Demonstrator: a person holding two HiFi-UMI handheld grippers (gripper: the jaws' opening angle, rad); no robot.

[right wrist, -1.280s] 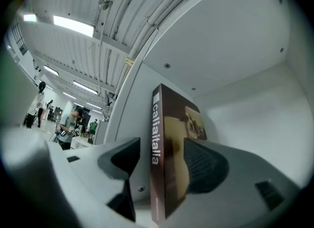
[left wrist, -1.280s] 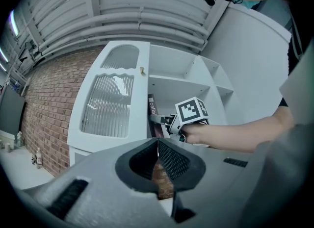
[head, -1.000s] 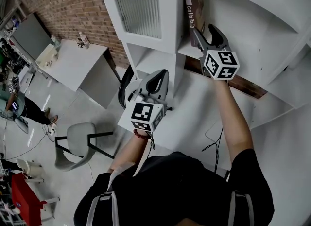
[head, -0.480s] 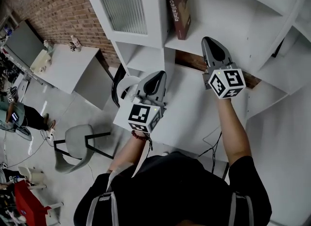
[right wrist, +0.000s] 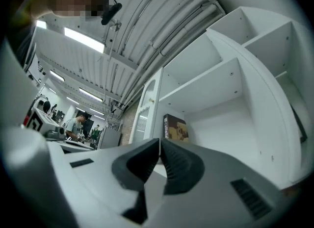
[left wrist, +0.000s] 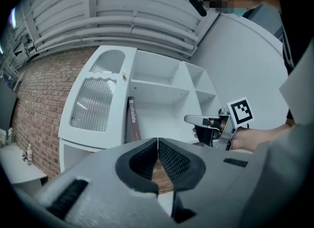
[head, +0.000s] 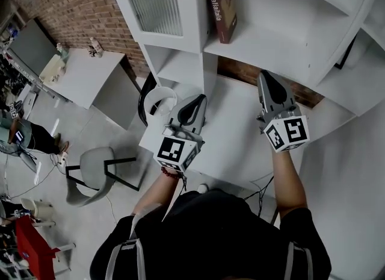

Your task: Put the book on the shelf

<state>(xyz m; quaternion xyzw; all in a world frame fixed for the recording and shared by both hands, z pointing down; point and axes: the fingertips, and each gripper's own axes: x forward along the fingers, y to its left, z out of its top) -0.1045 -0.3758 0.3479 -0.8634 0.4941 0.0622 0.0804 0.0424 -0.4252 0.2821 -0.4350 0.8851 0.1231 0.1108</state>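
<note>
A dark red book (head: 221,6) stands upright at the left end of a bay in the white shelf unit (head: 283,38), leaning on the bay's left wall. Nothing holds it. My right gripper (head: 266,75) hovers over the white table, below and right of the book, jaws shut and empty. My left gripper (head: 197,99) is further left, also shut with nothing in it. The left gripper view has the book (left wrist: 133,119) beyond the closed left gripper (left wrist: 157,146), with the right gripper (left wrist: 195,120) beside it. In the right gripper view the book (right wrist: 175,127) stands ahead of the shut right gripper (right wrist: 160,148).
A white table (head: 234,134) lies under both grippers, in front of the shelf. A ribbed-glass cabinet door (head: 153,2) is left of the book's bay. A grey chair (head: 96,173) and a second white desk (head: 84,74) stand at the left by the brick wall (head: 72,8).
My right gripper was open at the book; it has pulled back from the shelf and shut. The book stays standing there. My left gripper has drawn back a little.
</note>
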